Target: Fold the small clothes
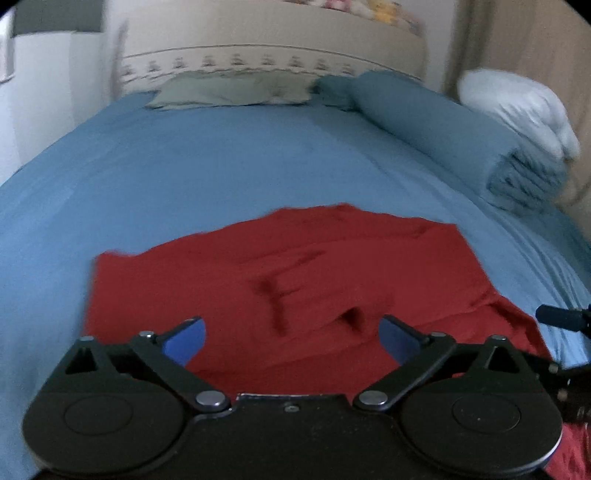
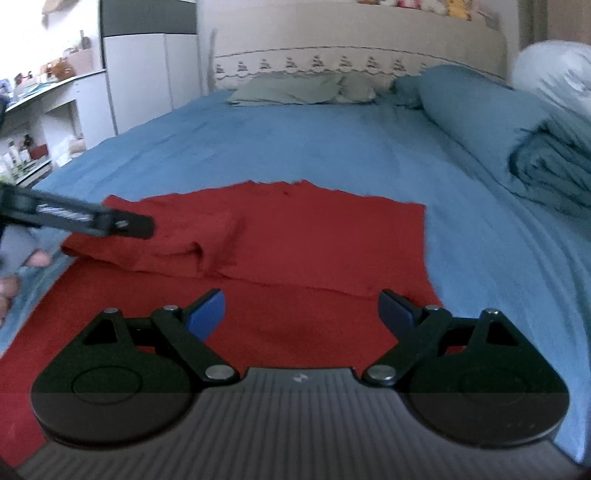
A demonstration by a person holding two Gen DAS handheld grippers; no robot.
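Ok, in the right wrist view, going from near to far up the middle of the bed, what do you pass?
right gripper, open → red garment → bare blue sheet → grey-green pillows → headboard

Red garment [image 2: 295,229]: soft matt cloth. Blue bedsheet [image 1: 221,166]: smooth matt fabric. Headboard [image 2: 351,33]: pale, smooth.

Right tool [image 2: 302,314] spread wide (holding nothing) over red garment [image 2: 295,236], blue bedsheet [image 2: 295,147], left tool [image 2: 110,221] beside.
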